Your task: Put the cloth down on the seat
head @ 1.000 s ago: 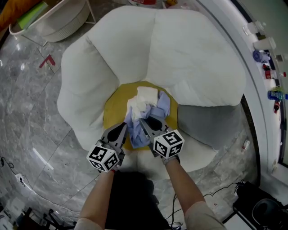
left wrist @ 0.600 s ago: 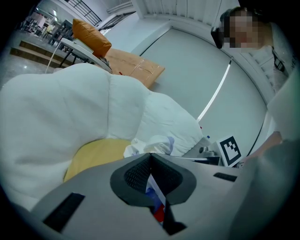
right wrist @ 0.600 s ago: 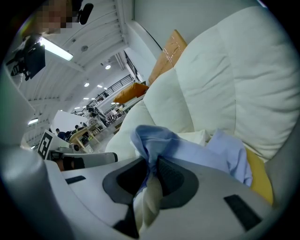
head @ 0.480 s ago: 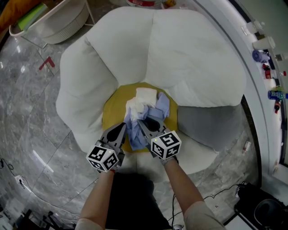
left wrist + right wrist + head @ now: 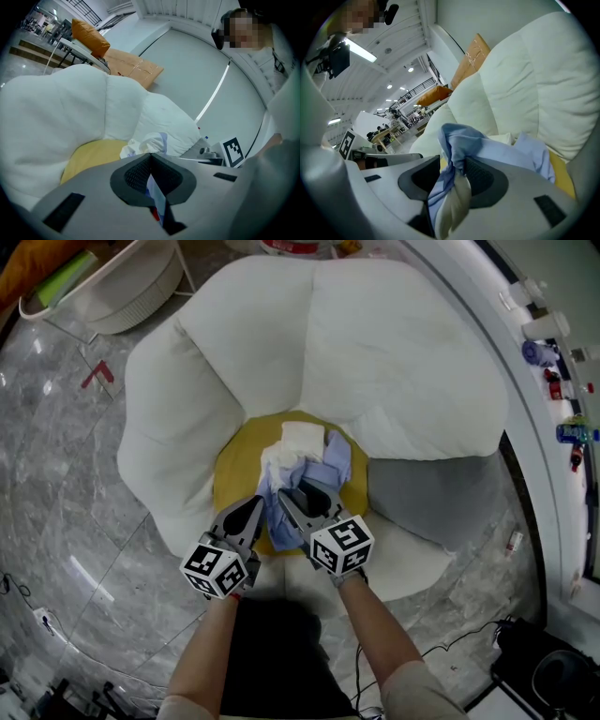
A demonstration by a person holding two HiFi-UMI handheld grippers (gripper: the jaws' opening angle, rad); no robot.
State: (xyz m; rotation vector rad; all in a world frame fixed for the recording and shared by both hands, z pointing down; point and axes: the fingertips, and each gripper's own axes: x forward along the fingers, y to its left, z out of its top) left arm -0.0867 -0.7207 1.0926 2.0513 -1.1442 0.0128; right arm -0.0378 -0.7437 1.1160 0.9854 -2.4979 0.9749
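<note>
Head view: the cloth (image 5: 305,460) is bunched on the yellow seat (image 5: 234,479) of the white chair (image 5: 394,362), in the same spot as a second ago. Both tools sit at the near edge of the pile, left gripper (image 5: 253,512) beside right gripper (image 5: 292,501). The right gripper's marker cube (image 5: 341,545) has slid slightly back toward the person. The left gripper hasn't shifted.

Left gripper view: the jaws are together with a thin cloth edge pinched between the pads. The rest of the pile lies on the seat just past the tips.

Right gripper view: the jaws are opening. A twisted blue-and-white fold still stands between them. It leans on one pad and there is a gap on the other side, so it is no longer clamped.

Read: release has started on the right side only. The bulk of the cloth already rests on the seat, so the put-down looks nearly done. What's left is probably for the left gripper to let go of its edge and for both tools to back out.

Risk: the loose fold could drag along with the right pad as it retreats and pull the pile toward the seat's front edge.
</note>
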